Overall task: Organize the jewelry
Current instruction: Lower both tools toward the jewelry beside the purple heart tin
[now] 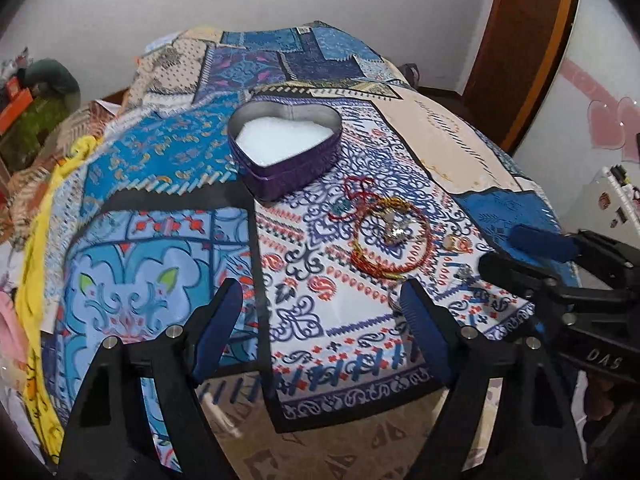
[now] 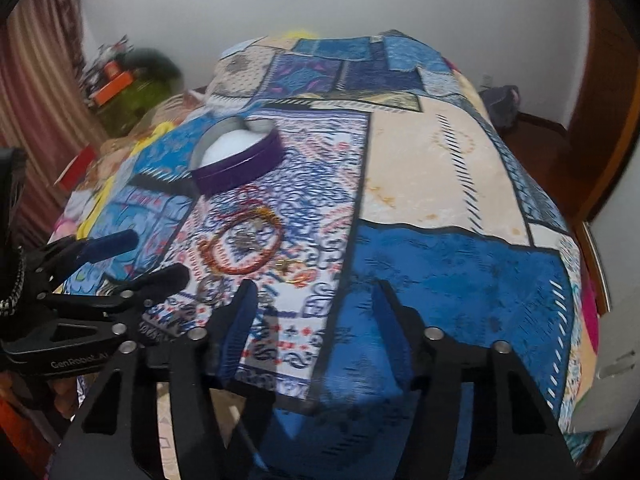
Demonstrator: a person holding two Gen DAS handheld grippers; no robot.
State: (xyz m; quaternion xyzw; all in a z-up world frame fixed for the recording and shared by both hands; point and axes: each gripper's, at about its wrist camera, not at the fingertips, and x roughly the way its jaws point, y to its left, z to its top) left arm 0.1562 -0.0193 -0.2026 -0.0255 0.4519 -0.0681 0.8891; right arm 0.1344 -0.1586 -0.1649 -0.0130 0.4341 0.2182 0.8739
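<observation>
An open purple heart-shaped tin (image 1: 286,148) (image 2: 236,156) with a white lining sits on the patterned bedspread (image 1: 160,240) (image 2: 440,272). Just in front of it lie a red thread bracelet (image 1: 352,196), a red-and-gold bangle (image 1: 394,240) (image 2: 244,244) around small silver pieces, and a gold ring (image 1: 452,242) (image 2: 288,266). My left gripper (image 1: 320,304) (image 2: 140,260) hovers open to the left of the jewelry, nothing between its fingers. My right gripper (image 2: 314,300) (image 1: 516,252) hovers to the right of the jewelry, jaws apart and empty.
A yellow cloth (image 1: 40,240) trails along the bed's left side. Boxes and green clutter (image 1: 36,112) stand by the far left wall next to a curtain (image 2: 36,100). A wooden door frame (image 1: 520,40) rises on the right.
</observation>
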